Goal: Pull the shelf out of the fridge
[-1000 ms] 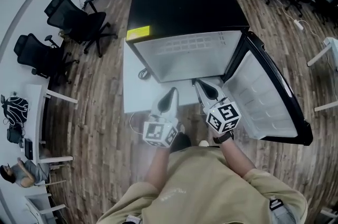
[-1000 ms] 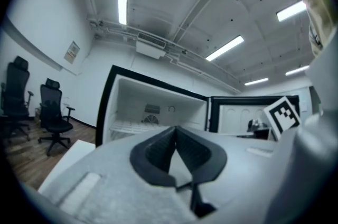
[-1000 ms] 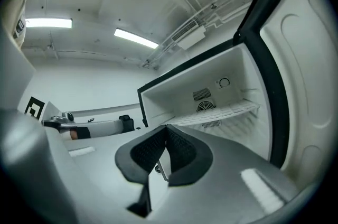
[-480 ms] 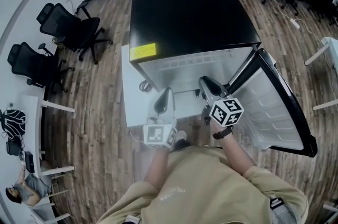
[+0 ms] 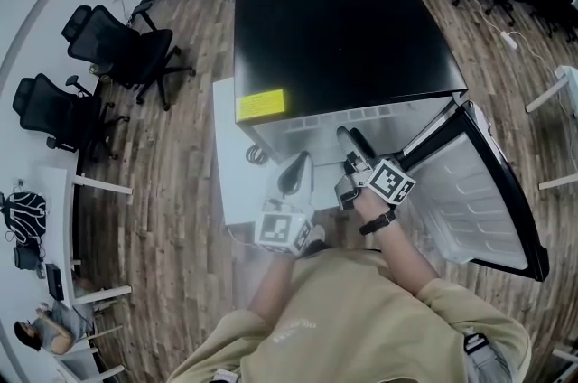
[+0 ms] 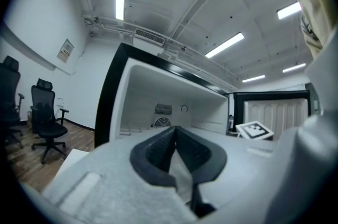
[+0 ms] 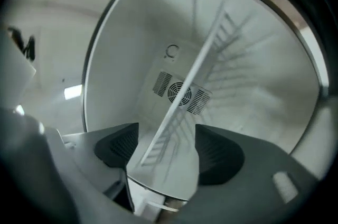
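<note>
Nothing is pulled yet: the shelf (image 7: pixel 185 85) sits inside the fridge (image 5: pixel 343 38). Our right hand-held gripper (image 7: pixel 166 146) has just been opening, jaws wide around the shelf's edge, not gripping; our left hand-held gripper (image 6: pixel 175 136) is closed, empty.

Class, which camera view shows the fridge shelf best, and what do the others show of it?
The right gripper view: the shelf runs close, slanted across the fridge interior. The head view and left gripper view show no clear shelf.
</note>
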`<state>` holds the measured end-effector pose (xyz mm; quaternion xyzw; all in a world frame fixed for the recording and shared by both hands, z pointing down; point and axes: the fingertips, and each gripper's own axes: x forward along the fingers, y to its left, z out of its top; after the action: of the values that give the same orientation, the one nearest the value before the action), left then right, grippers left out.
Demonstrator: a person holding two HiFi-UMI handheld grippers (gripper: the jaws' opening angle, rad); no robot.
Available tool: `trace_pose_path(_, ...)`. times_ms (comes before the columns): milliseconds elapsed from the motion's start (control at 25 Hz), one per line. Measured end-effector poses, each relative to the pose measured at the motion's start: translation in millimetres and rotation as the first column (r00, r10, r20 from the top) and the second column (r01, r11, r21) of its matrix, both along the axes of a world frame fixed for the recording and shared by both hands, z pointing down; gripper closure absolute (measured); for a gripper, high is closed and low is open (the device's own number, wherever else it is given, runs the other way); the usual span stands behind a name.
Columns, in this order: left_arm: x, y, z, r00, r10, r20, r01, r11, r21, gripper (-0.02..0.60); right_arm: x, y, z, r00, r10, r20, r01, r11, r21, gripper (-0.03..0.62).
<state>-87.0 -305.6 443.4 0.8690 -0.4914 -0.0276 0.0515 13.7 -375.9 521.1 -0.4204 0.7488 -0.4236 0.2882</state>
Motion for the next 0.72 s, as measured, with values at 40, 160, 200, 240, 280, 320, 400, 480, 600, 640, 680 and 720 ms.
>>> trace_pose_path(40, 1, -1, 1, 1.000, 0.007, 0.001, -0.007, 1.000, -0.007, 0.579, 3, -5, 2, 0.994, 0.029, 0.105, -0.026, 0.999, -0.026, 0.231)
trace_pose_path(160, 3, -3, 3, 1.000, 0.025, -0.002, -0.025, 1.000, -0.012, 0.579, 10, -23, 8, 0.958, 0.096, 0.270, -0.084, 0.995, -0.056, 0.224)
trace_pose_path(200, 4, -3, 4, 1.000, 0.031, 0.001, -0.031, 0.999, -0.014, 0.579, 9, -29, 7, 0.948, 0.103, 0.302, -0.091, 0.994, -0.055, 0.224)
trace_pose_path(240, 3, -2, 4, 0.999, 0.037, 0.004, -0.037, 0.999, -0.015, 0.580, 7, -36, 5, 0.934, 0.108, 0.340, -0.096, 0.994, -0.051, 0.229)
trace_pose_path(280, 1, -2, 5, 0.999, 0.042, 0.005, -0.042, 0.999, -0.017, 0.580, 4, -43, 4, 0.918, 0.114, 0.381, -0.104, 0.993, -0.047, 0.256)
trace_pose_path(320, -1, -2, 5, 0.999, 0.044, 0.002, -0.044, 0.999, -0.021, 0.579, 2, -49, 3, 0.902, 0.124, 0.412, -0.116, 0.992, -0.045, 0.287)
trace_pose_path(400, -7, -2, 7, 0.999, 0.043, -0.008, -0.043, 0.999, -0.028, 0.579, -1, -60, 4, 0.889, 0.148, 0.433, -0.141, 0.989, -0.050, 0.301)
trace_pose_path(480, -12, -2, 8, 0.999, 0.037, -0.013, -0.037, 0.999, -0.032, 0.580, -4, -68, 3, 0.891, 0.160, 0.426, -0.150, 0.987, -0.056, 0.312)
trace_pose_path(600, -21, -4, 8, 1.000, 0.021, -0.012, -0.021, 0.999, -0.034, 0.580, -4, -79, 1, 0.893, 0.176, 0.415, -0.163, 0.984, -0.068, 0.315)
trace_pose_path(640, -24, -6, 7, 1.000, 0.015, -0.012, -0.016, 0.999, -0.034, 0.579, -5, -83, 0, 0.891, 0.182, 0.416, -0.168, 0.983, -0.071, 0.318)
trace_pose_path(680, -27, -7, 6, 1.000, 0.012, -0.013, -0.012, 0.999, -0.034, 0.579, -5, -87, -1, 0.888, 0.189, 0.420, -0.174, 0.982, -0.074, 0.324)
trace_pose_path(720, -30, -9, 5, 1.000, 0.009, -0.014, -0.010, 0.999, -0.034, 0.579, -5, -90, -2, 0.885, 0.196, 0.423, -0.182, 0.980, -0.075, 0.333)
